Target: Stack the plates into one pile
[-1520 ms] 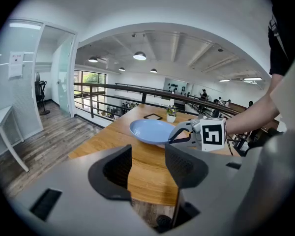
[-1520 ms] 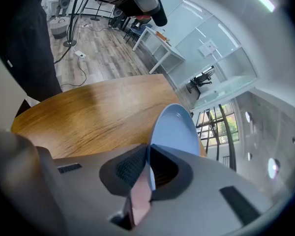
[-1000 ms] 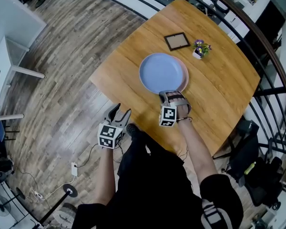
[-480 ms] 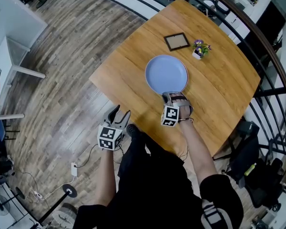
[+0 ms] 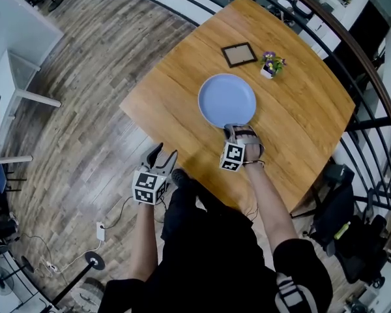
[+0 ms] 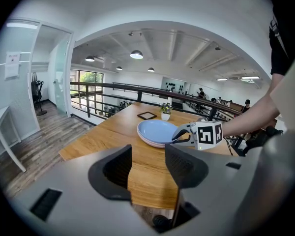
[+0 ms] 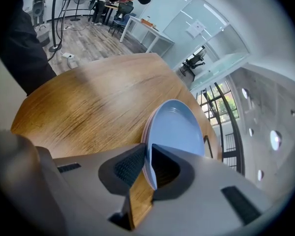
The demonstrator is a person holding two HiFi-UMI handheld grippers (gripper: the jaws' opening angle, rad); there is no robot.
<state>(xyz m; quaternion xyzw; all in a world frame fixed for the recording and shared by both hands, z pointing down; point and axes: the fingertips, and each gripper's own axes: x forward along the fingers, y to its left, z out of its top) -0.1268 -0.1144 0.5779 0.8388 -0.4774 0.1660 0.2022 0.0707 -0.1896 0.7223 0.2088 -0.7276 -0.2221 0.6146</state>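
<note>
- your left gripper (image 5: 164,153) hangs off the table's near edge, at about 7 o'clock from the plates; jaws spread, nothing between them, only tabletop and floor beyond
- wooden table (image 5: 176,77); bare wood on its left half
- blue plate (image 5: 227,100) near the table's middle, lying flat on top of the pink plate (image 6: 150,142); one pile of two; the pink one shows only as a thin rim under the blue, seen in both gripper views, barely visible from the head view
- your right gripper (image 5: 238,130) sits at 6 o'clock on the pile's rim, pointing steeply down; the blue plate's near rim stands between its jaws; jaws a little apart and have just been opening; a sliver of wood shows between one pad and the rims, so it no longer pinches
- small dark picture frame (image 5: 240,55) flat on the table at 12 o'clock from the pile, apart from it
- little potted plant (image 5: 271,64) with purple flowers at 1 o'clock from the pile, just beside the frame
</note>
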